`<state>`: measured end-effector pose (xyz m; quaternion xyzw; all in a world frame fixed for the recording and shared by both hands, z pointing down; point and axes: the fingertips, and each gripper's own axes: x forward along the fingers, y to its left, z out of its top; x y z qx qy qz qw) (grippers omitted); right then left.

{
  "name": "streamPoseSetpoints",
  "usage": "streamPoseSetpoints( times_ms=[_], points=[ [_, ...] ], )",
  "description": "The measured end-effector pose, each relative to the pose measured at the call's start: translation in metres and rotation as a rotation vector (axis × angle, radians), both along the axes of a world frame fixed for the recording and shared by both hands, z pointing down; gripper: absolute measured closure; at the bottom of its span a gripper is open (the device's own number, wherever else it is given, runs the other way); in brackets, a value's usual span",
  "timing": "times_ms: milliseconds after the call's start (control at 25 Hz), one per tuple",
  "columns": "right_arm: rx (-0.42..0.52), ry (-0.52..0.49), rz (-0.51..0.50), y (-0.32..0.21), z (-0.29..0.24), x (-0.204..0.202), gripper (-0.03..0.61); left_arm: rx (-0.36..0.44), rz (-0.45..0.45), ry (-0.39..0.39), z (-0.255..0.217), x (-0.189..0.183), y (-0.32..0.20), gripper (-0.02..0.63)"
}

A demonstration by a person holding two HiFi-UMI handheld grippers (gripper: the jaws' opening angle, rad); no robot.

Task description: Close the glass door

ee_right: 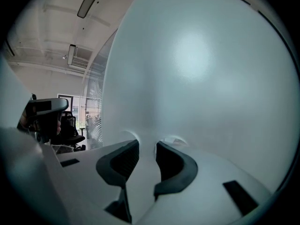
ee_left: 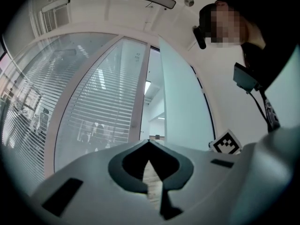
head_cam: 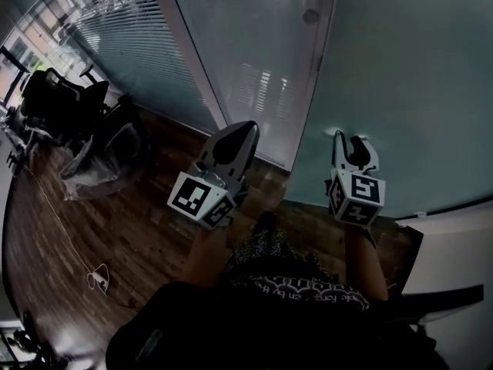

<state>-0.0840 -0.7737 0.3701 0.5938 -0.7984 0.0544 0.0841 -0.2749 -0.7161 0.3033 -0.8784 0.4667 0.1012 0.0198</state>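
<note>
1. The glass door [head_cam: 393, 83] is a tall frosted sheet, pale blue-green and milky. I can see nothing through it, only a soft bright patch of light on its face.
2. In the head view the glass door fills the upper right, and its free edge runs slantwise down to the wooden floor [head_cam: 115, 230].
3. To the left of that edge stands a fixed glazed panel [head_cam: 254, 60] in a pale frame, with slatted blinds [head_cam: 123, 29] beyond it.
4. My right gripper [ee_right: 147, 143] faces the flat of the glass door a little way in from the free edge. Its jaws stand apart with nothing between them, and their tips are right at the glass, where faint reflections meet them. I cannot tell whether they press on it.
5. My left gripper [ee_left: 150, 141] is clenched tip to tip on nothing. It is off the glass door, left of its free edge, and points toward the gap beside the fixed panel.
6. Dark office chairs [head_cam: 62, 102] stand well away from the glass door, on its left.
</note>
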Motion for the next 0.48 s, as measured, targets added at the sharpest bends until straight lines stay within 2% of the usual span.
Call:
streamPoseSetpoints(
  times_ms=[480],
  points=[
    [0.007, -0.015, 0.092, -0.077, 0.004, 0.009, 0.463, -0.002, 0.127, -0.023, -0.003, 0.008, -0.100, 0.612]
  ],
)
